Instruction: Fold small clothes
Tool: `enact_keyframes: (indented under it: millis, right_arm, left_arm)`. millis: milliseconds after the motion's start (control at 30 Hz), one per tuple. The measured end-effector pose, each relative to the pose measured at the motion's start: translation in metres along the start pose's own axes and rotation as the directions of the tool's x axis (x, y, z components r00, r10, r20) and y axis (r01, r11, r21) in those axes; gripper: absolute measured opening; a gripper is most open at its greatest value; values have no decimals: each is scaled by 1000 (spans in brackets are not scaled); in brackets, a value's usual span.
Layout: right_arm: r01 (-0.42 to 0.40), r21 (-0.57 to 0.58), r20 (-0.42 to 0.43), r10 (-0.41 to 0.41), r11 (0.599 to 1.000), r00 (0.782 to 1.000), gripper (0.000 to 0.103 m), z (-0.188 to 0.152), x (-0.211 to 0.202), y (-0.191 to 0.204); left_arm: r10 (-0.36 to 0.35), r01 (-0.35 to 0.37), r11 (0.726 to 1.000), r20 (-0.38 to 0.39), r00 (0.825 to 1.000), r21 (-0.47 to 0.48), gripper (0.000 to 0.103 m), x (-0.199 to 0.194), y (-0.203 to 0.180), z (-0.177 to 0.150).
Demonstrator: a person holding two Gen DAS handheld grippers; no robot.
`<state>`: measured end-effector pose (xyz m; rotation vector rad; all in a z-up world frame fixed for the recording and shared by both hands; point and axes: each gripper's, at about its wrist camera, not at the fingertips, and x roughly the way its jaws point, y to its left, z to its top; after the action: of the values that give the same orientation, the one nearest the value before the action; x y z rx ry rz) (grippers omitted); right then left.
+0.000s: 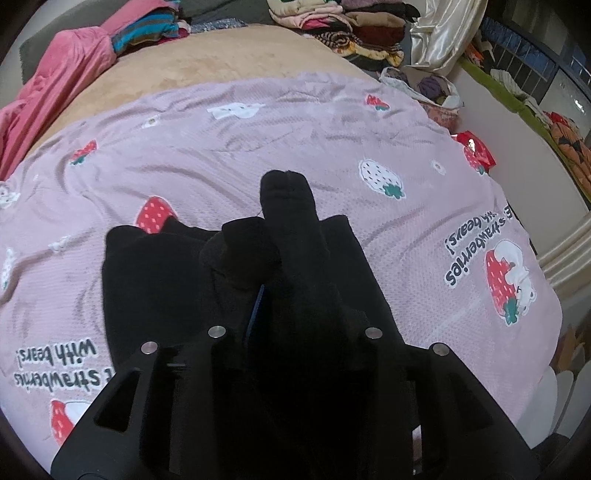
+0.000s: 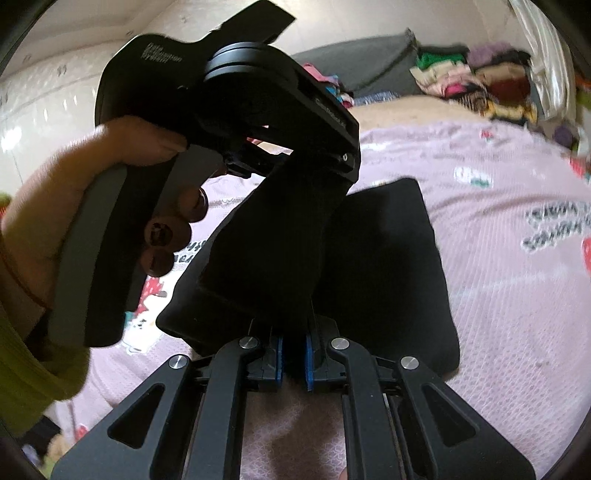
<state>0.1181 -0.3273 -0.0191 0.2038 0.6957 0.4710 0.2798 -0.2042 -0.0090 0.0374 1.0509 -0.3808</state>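
A black sock (image 1: 291, 221) is held up above the bed. My left gripper (image 1: 280, 306) is shut on one end of it; the sock drapes over the fingers and hides their tips. In the right wrist view the same sock (image 2: 266, 240) stretches from the left gripper device (image 2: 236, 96), held in a person's hand, down to my right gripper (image 2: 293, 354), whose blue pads (image 2: 277, 356) pinch its other end. A flat folded black garment (image 2: 391, 266) lies on the bed under the sock; it also shows in the left wrist view (image 1: 147, 280).
A pink strawberry-print blanket (image 1: 295, 140) covers the bed. A pink garment (image 1: 62, 74) lies at the far left. Stacks of folded clothes (image 1: 351, 26) sit at the far right of the bed, with a bag of clothes (image 1: 436, 88) beside them.
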Motion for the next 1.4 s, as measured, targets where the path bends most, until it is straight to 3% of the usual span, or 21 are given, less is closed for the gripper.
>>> enact_keyframes:
  millis: [300,600,667,733,833,900,1067,1267,1400]
  right_arm:
    - [-65,166,-50,74,984,996,14,-2,5,-31]
    - [-113,253,-95,141,961,985,28,-6,7,-53]
    - [-143,265,-103,176,954,979,35,-5,5,-56]
    - [-190,270,-111,226,944,968,58,-2,3,-58]
    - [-217,253,-121,254,943,960,76,6,-3,-54]
    - [-230,265,-122,269,937,955,82,17,-1,-58]
    - [-237,283,-178,294,929,939,84,51,25,-73]
    - [-219,320,-240,303,922,922,85,78,64,-87]
    - [-189,321,-247,274,928,929,81,94,80,-89]
  left_arm:
    - [-6,7,1000,-50,999,18,36,25,-14,2]
    - [-105,105,995,-13,994,-2,72,23,-20,2]
    - [-111,111,994,17,994,-8,73,13,-17,2]
    - [-134,136,990,51,990,-35,73,0,-8,3]
    - [-132,141,987,110,985,-76,80,-21,12,0]
    - [-116,132,984,135,984,-117,80,-33,30,-4]
    - [-18,42,987,156,988,-152,80,-44,59,-29]
    - [27,-8,988,124,992,-156,80,-38,74,-60]
    - [44,-27,987,107,993,-158,80,-32,79,-71]
